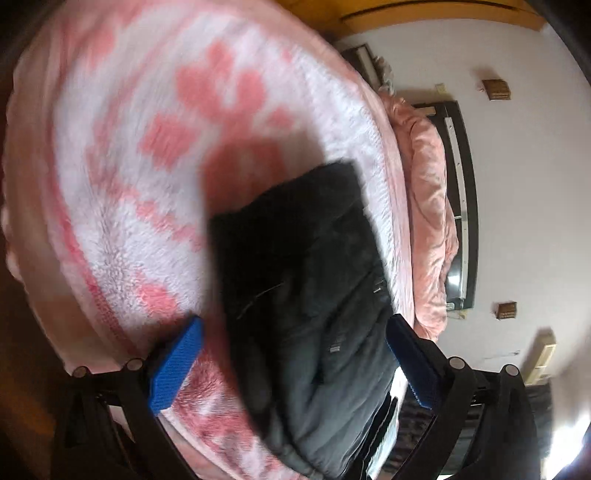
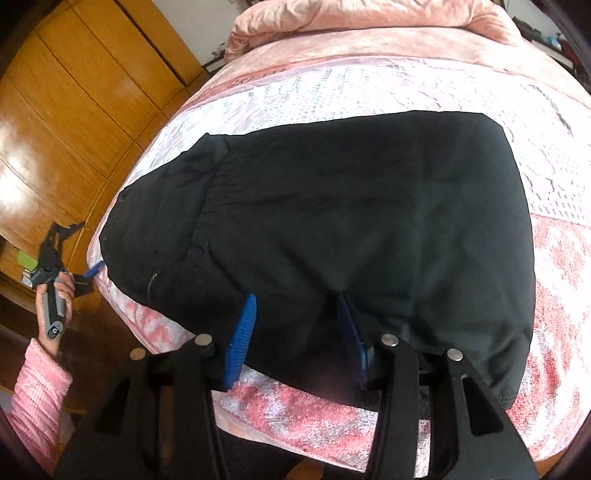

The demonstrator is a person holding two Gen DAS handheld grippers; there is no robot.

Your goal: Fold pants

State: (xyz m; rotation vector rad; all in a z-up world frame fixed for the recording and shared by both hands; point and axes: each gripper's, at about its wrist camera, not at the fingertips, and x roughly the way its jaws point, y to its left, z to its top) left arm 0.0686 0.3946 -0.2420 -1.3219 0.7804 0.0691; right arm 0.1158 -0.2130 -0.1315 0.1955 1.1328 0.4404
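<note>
The black fabric pants (image 2: 351, 229) lie folded into a broad slab on the bed's fluffy pink-and-white patterned blanket (image 2: 295, 417), with the gathered waistband end toward the wooden wardrobe side. The right gripper (image 2: 297, 332) hangs over the pants' near edge, its blue ribbed pads (image 2: 242, 339) standing partly apart on either side of a patch of the cloth; whether the pads press on the fabric cannot be told. The left gripper (image 1: 291, 360), seen in its own blurred view, has its jaws spread wide, the pants lying between and beyond them without being pinched. From the right wrist view this left gripper (image 2: 92, 273) sits just beside the waistband end of the pants, off the bed's edge, held by a hand (image 2: 59, 295) in a pink fuzzy sleeve (image 2: 37, 398). Past the far side of the pants a rumpled pink velvety quilt (image 2: 369, 22) is piled. The orange-brown wooden wardrobe (image 2: 74, 110) stands beyond the waistband end.
</note>
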